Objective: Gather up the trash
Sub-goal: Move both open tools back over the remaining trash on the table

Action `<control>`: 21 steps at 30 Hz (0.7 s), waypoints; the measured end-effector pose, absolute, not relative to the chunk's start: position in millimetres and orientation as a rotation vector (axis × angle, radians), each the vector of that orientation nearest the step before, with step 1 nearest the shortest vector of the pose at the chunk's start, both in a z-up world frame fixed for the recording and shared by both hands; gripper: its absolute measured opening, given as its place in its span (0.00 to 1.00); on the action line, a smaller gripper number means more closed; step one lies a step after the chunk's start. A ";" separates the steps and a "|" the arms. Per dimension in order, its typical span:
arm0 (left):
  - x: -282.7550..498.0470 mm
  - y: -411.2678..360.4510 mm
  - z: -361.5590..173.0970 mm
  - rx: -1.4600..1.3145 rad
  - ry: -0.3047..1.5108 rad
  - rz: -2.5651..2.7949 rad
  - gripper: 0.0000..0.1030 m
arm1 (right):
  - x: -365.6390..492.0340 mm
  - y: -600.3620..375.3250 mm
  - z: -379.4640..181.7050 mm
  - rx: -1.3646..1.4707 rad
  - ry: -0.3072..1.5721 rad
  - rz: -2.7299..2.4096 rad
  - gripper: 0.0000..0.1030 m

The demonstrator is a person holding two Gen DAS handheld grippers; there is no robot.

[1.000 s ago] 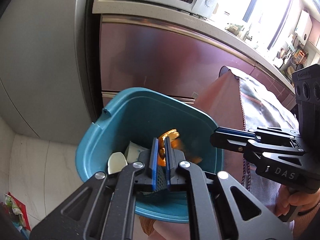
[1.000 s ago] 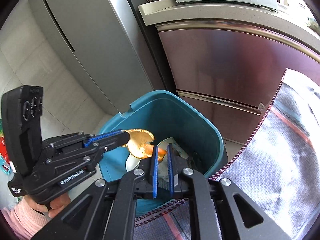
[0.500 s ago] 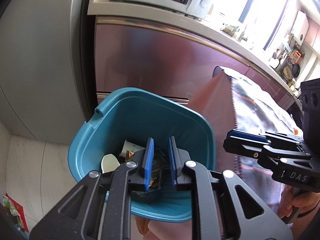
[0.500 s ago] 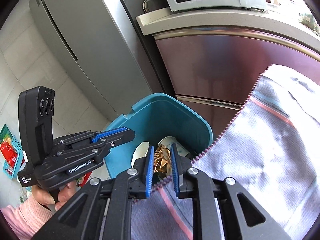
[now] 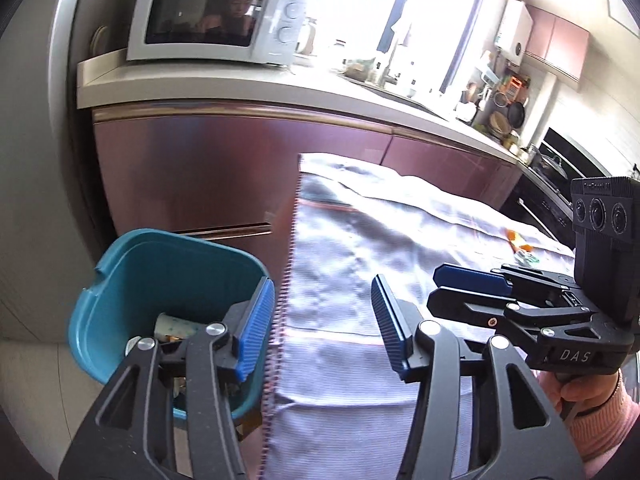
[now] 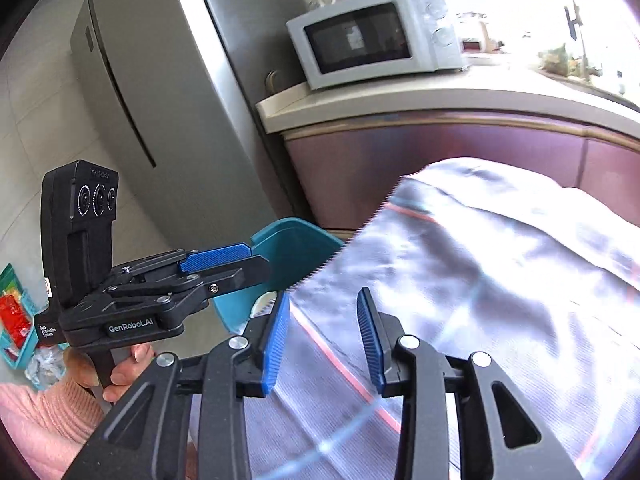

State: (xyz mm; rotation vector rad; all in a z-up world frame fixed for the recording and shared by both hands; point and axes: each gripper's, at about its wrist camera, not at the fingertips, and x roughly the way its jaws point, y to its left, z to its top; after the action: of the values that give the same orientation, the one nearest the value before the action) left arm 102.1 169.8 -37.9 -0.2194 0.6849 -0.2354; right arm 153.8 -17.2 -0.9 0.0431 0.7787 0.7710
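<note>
Bin [image 5: 132, 280] sits on the floor left of the cloth-covered bench [image 5: 400, 264]; microwave [image 5: 212, 20] on the counter [image 5: 248, 88] behind.

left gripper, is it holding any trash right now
No, the left gripper has nothing between its opening jaws, only the tablecloth beyond.

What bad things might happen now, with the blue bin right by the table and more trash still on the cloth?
1. The teal bin sits right against the fringed edge of the tablecloth; a tool could snag the fringe and drag the cloth.
2. The left tool and right tool, both empty with jaws opening, are close together and might bump.
3. The small orange scraps lie far across the cloth; dropped on the way, they would miss the bin.
</note>
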 end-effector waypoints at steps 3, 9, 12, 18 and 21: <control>100.8 140.9 -30.4 -0.196 0.678 -0.304 0.52 | 137.8 -50.0 6.2 0.047 0.743 0.702 0.39; 98.4 70.6 -25.3 -0.138 0.687 -0.440 0.53 | 112.2 -127.9 12.9 0.098 0.707 0.543 0.41; 99.7 37.9 -26.3 -0.109 0.696 -0.500 0.53 | 100.8 -169.5 13.0 0.129 0.694 0.446 0.42; 101.2 -24.6 -30.1 -0.057 0.720 -0.602 0.53 | 78.6 -242.0 11.6 0.182 0.658 0.277 0.42; 103.5 -52.6 -32.2 -0.036 0.734 -0.648 0.53 | 70.9 -273.1 9.1 0.210 0.645 0.210 0.44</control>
State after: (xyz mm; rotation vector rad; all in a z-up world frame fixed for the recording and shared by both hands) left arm 103.5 -52.6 -32.2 -0.0362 0.7338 -0.6477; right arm 70.9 -273.1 9.1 0.2102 0.6446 0.2098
